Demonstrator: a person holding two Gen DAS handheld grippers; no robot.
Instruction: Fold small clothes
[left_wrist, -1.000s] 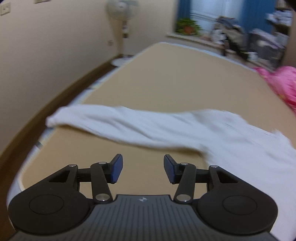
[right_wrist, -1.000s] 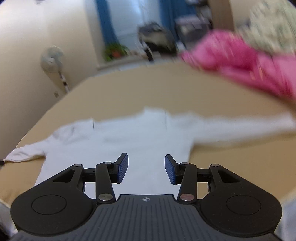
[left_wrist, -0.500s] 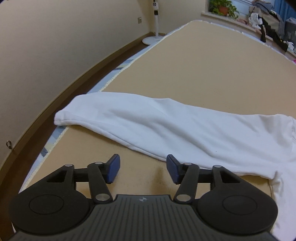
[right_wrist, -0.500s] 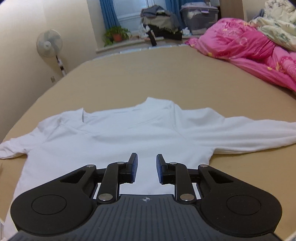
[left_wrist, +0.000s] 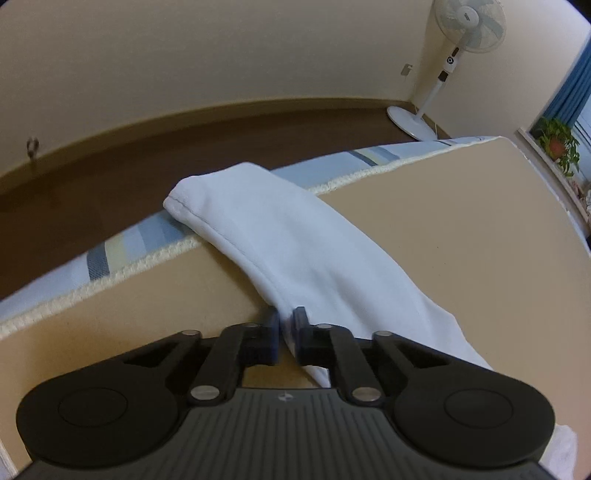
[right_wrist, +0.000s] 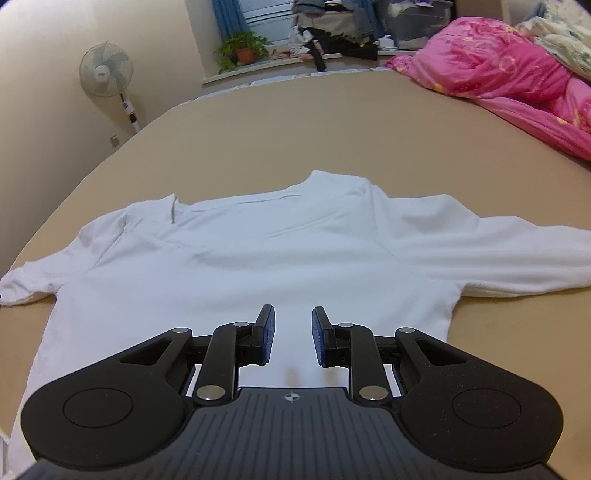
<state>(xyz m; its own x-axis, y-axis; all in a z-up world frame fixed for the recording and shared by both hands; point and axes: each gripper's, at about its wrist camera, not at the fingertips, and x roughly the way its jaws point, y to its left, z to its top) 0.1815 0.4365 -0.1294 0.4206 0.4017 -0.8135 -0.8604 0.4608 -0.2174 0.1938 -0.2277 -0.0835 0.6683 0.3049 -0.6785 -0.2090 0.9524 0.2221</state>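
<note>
Nearest in the left wrist view, the left gripper (left_wrist: 285, 325) has its blue pads pinched onto a fold of the white sleeve (left_wrist: 280, 236), low over the tan bed (left_wrist: 461, 221). From the pinch the sleeve runs away to the far left, its stitched cuff (left_wrist: 188, 206) lying over the bed's pale braided edge (with a striped sheet (left_wrist: 110, 254) showing just beyond). Past that come dark floor and a standing fan (left_wrist: 450, 55) by the wall.

In the right wrist view, the right gripper (right_wrist: 289, 334) hovers with its fingers spread apart, empty, above the near hem of the white shirt (right_wrist: 258, 258). The shirt lies flat on the bed, sleeves out to left and right, collar at the far side. Further right sits a pink quilt (right_wrist: 517, 85), and a potted plant (right_wrist: 242, 50) stands on the far sill.
</note>
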